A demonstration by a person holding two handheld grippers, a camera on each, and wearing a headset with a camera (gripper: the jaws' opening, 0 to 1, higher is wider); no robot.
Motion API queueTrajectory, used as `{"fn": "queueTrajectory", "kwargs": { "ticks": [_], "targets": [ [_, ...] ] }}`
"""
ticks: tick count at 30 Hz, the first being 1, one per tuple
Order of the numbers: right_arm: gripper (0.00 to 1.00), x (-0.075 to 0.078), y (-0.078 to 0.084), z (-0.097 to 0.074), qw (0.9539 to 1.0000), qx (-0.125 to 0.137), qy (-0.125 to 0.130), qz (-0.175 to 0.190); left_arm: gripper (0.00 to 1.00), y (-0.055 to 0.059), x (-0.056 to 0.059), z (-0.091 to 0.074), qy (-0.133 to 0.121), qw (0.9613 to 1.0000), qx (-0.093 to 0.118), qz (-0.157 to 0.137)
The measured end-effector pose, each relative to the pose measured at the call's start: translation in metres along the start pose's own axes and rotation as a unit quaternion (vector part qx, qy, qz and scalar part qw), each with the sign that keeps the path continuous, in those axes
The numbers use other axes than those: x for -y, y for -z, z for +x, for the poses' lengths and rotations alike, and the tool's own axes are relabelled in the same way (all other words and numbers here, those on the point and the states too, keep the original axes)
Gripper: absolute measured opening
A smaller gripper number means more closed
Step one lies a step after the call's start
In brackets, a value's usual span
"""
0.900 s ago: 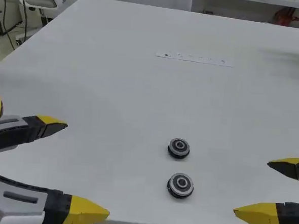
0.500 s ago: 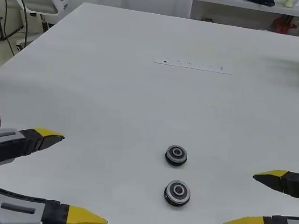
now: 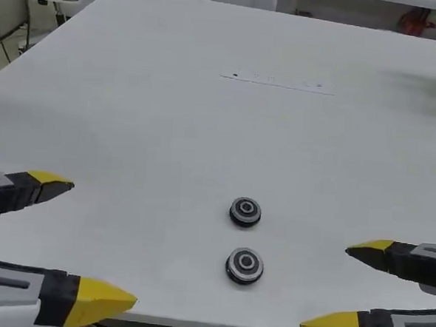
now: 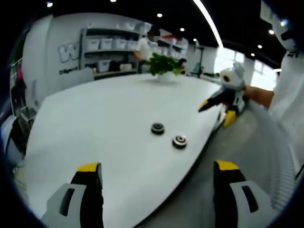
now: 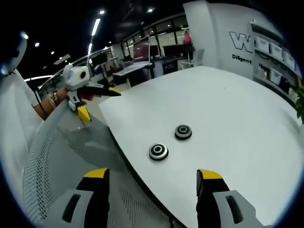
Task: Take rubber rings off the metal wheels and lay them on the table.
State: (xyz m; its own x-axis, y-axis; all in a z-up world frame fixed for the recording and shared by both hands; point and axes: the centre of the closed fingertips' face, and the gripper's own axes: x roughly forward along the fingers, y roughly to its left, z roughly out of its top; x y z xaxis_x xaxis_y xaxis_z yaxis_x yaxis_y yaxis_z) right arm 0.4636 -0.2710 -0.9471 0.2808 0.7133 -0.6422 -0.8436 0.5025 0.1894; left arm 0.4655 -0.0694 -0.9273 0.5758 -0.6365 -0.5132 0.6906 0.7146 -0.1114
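Head view, near wheel [image 3: 244, 266]: lies flat on the white surface [image 3: 205, 126], close to its front edge.
Head view, far wheel [image 3: 245, 212]: just beyond the near wheel, apart from it.
Head view, rubber rings [image 3: 244, 281]: a dark band round each wheel's rim, both in place and none lying loose.
Head view, left claw [image 3: 91, 245]: well left of the near wheel, jaws wide apart, holding nothing.
Head view, right claw [image 3: 330, 290]: right of the near wheel and closer to it, jaws apart, holding nothing.
Head view, step: likely the approach to the near wheel. It would go best with one claw pinning the metal hub and the other catching only the ring's edge, then peeling it up and over.
Left gripper view, wheels: the near wheel [image 4: 179, 141] is nearer the front edge, with the far wheel [image 4: 157, 128] up and left of it. Both lie ahead, between this claw's spread yellow tips.
Left gripper view, plant [image 4: 164, 64]: far beyond the near wheel.
Right gripper view, wheels: the near wheel [image 5: 158, 151] is ahead, with the far wheel [image 5: 183, 131] up and right of it.
Right gripper view, shapes: round, low discs with a pale metal face, concentric grooves and a dark centre hole.
Right gripper view, materials: the rings look matt and stretchy, and the smooth surface may let a wheel slide.
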Motion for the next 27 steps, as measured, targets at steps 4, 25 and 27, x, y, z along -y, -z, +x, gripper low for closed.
{"fn": "queueTrajectory", "kwargs": {
  "ticks": [4, 25, 27],
  "targets": [
    [0.74, -0.003, 0.001, 0.001, 0.9999, -0.002, -0.014, 0.007, 0.99, -0.003, -0.002, -0.003, -0.01, 0.9999, -0.001, -0.003],
    [0.73, -0.005, 0.004, 0.002, 0.999, 0.0, -0.033, 0.031, 0.89, -0.034, 0.004, 0.013, -0.046, 0.9969, -0.029, 0.058],
    [0.73, -0.004, 0.003, 0.001, 0.9988, 0.002, -0.032, 0.037, 0.88, -0.036, 0.004, 0.013, -0.055, 0.996, -0.028, 0.065]
  ]
}}
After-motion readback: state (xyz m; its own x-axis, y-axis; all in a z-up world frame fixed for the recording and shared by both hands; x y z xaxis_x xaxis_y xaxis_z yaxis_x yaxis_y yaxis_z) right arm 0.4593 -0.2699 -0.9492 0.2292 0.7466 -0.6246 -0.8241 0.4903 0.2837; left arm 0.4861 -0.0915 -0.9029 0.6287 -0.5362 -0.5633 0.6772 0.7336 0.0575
